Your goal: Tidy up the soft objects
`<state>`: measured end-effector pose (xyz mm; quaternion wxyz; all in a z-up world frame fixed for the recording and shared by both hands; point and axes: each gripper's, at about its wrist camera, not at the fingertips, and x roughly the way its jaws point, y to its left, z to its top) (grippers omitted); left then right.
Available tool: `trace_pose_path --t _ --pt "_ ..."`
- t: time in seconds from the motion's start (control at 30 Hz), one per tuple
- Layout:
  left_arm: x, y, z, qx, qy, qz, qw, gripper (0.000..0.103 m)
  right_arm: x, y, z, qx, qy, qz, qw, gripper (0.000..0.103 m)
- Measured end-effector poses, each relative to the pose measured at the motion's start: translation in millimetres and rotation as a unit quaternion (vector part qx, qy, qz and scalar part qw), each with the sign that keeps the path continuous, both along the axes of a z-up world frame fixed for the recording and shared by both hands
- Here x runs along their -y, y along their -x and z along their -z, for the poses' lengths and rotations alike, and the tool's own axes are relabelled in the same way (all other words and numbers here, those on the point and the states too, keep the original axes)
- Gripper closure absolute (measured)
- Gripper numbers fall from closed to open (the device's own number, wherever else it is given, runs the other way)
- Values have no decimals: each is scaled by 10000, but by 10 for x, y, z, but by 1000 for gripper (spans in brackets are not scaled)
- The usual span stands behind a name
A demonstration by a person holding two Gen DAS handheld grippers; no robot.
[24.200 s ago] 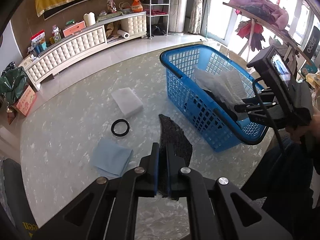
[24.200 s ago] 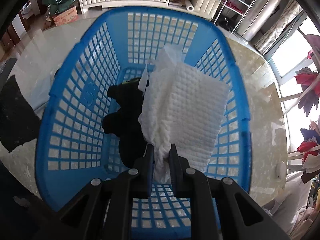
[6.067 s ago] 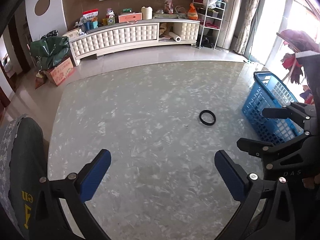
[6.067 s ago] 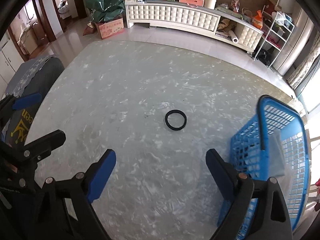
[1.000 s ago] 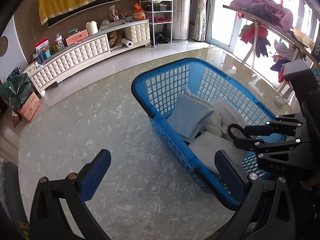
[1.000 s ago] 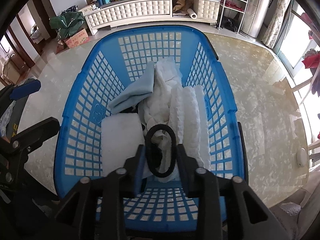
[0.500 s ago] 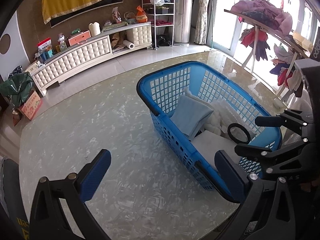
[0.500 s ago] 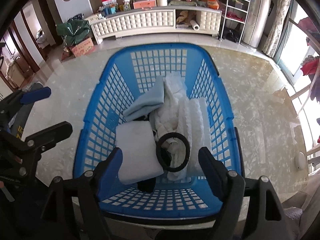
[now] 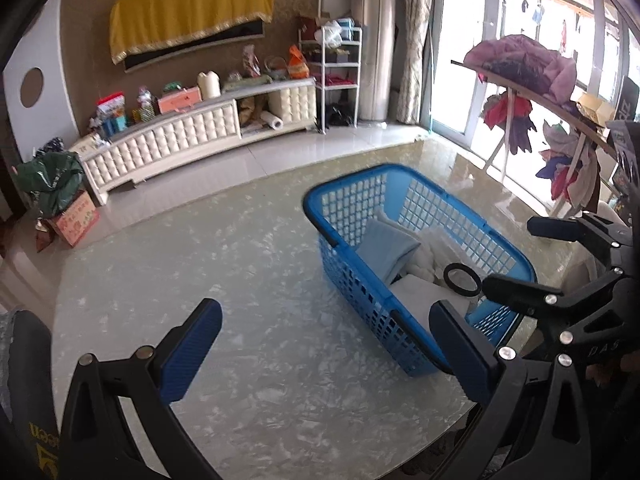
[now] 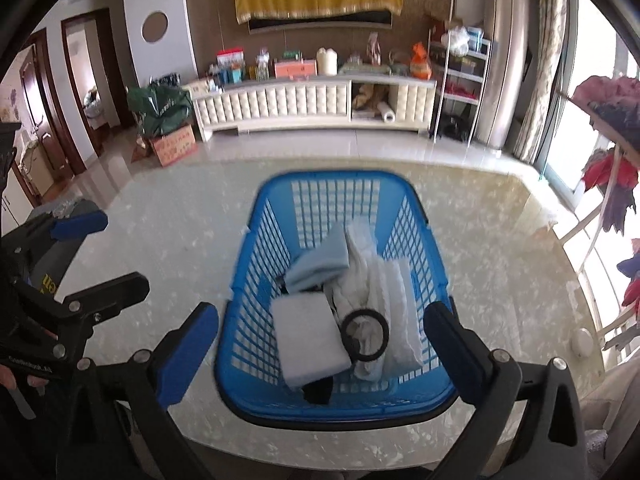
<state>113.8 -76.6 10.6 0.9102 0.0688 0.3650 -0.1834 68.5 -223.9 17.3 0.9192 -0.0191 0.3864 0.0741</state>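
while both claws gape, black ring [image 10: 365,334] lies in basket [image 10: 260,240].

Glossy marble-look table [image 10: 500,240], perforated plastic basket [image 10: 256,240].

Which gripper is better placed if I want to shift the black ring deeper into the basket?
Right. The right gripper is open and faces the blue basket head-on, with the black ring lying between its fingertips' line of sight. The left gripper, also open, sits off to the basket's side over the table.
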Motion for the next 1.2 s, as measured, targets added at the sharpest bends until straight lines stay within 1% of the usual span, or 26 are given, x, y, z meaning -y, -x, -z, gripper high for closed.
trace_pose_path --t 0.17,0.33,0.5,0.67,0.97,1.2 --pt "-218 249 -169 272 184 -242 9992 0 -164 208 -205 601 -12 8 9982 0" --pt "-409 459 -317 566 211 -497 9969 0 -329 281 -304 830 -143 -150 9963 0" --pt "-571 672 -424 786 239 -778 9936 0 -522 355 -360 975 -134 -352 9945 0" --pt "-656 827 -475 921 203 -907 9914 0 -664 432 -386 1171 -177 -501 9917 0" --pt "-780 1004 -522 1048 230 -1103 9881 0 -724 467 -395 1254 -182 -723 9893 0" --pt "-820 1072 -549 1101 164 -1132 9873 0 -741 491 -384 1283 -175 -780 9885 0"
